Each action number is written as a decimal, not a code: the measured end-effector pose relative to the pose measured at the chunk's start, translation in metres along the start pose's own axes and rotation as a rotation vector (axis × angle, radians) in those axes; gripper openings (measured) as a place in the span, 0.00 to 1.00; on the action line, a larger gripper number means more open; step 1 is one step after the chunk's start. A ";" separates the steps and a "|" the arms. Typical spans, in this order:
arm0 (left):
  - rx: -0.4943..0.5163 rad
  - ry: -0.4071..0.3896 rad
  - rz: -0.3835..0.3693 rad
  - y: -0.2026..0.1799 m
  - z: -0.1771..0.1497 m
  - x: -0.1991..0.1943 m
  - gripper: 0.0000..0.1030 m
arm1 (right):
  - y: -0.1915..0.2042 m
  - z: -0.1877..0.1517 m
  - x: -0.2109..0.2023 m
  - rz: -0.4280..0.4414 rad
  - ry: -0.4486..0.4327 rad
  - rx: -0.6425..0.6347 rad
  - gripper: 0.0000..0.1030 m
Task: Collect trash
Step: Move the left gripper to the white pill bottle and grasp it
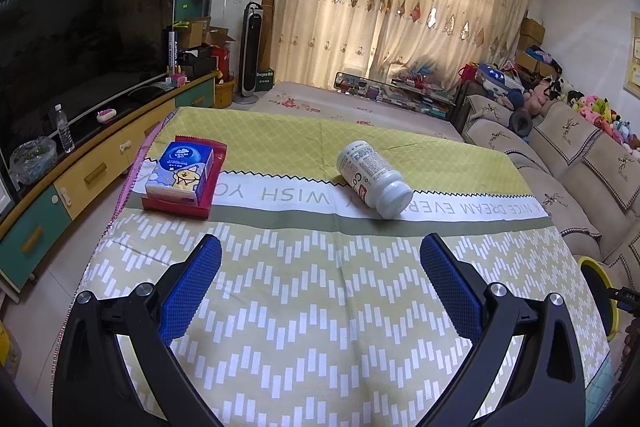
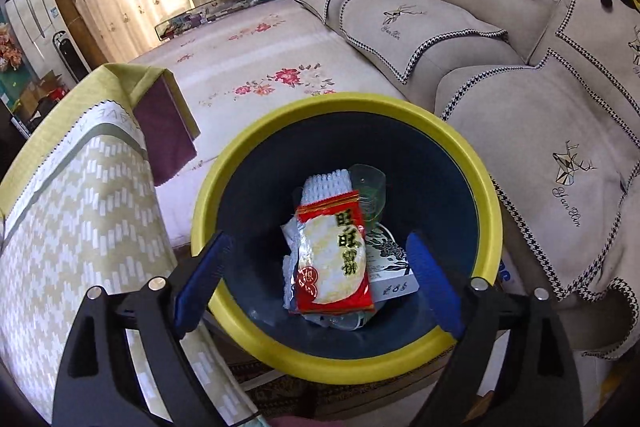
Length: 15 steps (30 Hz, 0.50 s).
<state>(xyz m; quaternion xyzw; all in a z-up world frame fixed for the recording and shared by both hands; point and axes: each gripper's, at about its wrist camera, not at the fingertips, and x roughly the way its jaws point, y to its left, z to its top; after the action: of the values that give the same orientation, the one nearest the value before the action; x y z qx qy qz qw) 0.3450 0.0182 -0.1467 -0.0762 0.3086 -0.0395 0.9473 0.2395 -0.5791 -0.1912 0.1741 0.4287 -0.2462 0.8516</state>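
The right gripper [image 2: 316,271] is hanging over the bin [image 2: 486,183] with its jaws spread and gripping nothing; the snack wrapper [image 2: 334,259] is lying between them on top of a white box [image 2: 390,267] and a clear cup [image 2: 368,193], apparently just dropped. The left gripper [image 1: 320,267] is waiting over the worktop [image 1: 300,307], jaws also released and empty. Ahead of them, slightly right, a white bottle [image 1: 374,179] is lying on its side, probably next to go. Ahead left, a tissue pack [image 1: 182,171] is resting on a red packet [image 1: 180,205]. Nothing is blocking the bottle.
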 end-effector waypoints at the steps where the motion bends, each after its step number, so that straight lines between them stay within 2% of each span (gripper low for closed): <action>1: 0.000 0.006 -0.001 -0.002 0.000 0.001 0.95 | 0.001 -0.001 -0.003 0.005 -0.006 0.000 0.82; 8: 0.105 0.087 -0.018 -0.040 0.004 0.018 0.95 | -0.001 -0.004 -0.017 0.056 -0.054 0.013 0.84; 11: 0.106 0.130 -0.031 -0.058 0.016 0.031 0.95 | -0.002 -0.006 -0.018 0.075 -0.053 0.008 0.84; 14: 0.091 0.152 -0.003 -0.070 0.026 0.047 0.95 | -0.007 -0.008 -0.021 0.083 -0.063 0.011 0.84; 15: 0.088 0.156 0.026 -0.076 0.032 0.057 0.95 | -0.009 -0.008 -0.022 0.086 -0.066 0.013 0.84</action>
<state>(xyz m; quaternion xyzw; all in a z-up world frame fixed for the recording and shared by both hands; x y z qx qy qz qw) 0.4081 -0.0599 -0.1410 -0.0271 0.3803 -0.0463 0.9233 0.2182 -0.5761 -0.1783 0.1897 0.3909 -0.2176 0.8740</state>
